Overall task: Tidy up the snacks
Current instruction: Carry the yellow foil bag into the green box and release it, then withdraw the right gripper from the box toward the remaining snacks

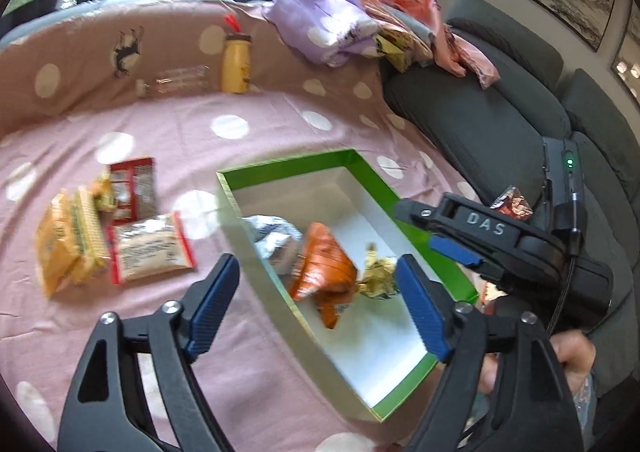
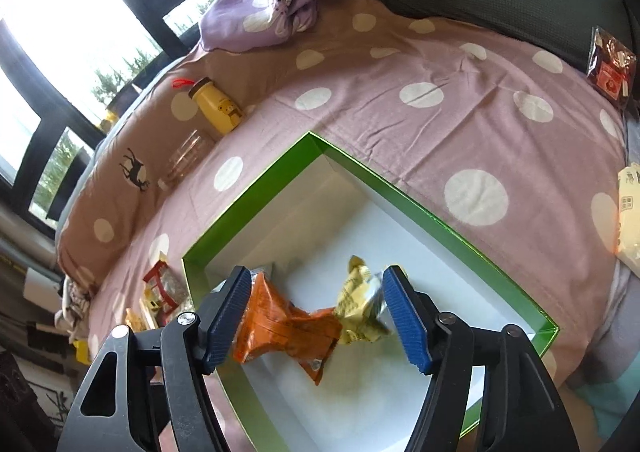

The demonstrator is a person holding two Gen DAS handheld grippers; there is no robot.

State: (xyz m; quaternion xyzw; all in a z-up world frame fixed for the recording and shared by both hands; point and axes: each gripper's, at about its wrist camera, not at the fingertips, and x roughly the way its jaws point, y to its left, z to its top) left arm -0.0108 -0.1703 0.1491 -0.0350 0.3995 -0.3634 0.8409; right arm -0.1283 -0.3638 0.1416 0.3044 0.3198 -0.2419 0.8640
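Observation:
A green box (image 1: 288,163) (image 2: 248,195) with a white inside lies on the pink dotted bedspread. In it lie an orange packet (image 1: 324,268) (image 2: 280,324), a crumpled yellow packet (image 1: 378,276) (image 2: 358,304) and a silver packet (image 1: 272,240). My left gripper (image 1: 316,272) hangs open above the box's left wall, nothing between its pads. My right gripper (image 2: 318,280) (image 1: 416,226) is open over the box, above the orange and yellow packets and gripping neither. Left of the box, loose on the bed, are yellow packets (image 1: 68,240), a red-edged packet (image 1: 150,252) and a red packet (image 1: 134,187).
A yellow bottle (image 1: 236,65) (image 2: 216,107) and a clear jar on its side (image 1: 180,79) (image 2: 186,155) lie at the far edge. Purple and pink clothes (image 1: 320,23) are piled beyond. A grey sofa (image 1: 480,111) on the right carries a red packet (image 2: 610,63). A white pack (image 2: 628,219) lies at the bed's right edge.

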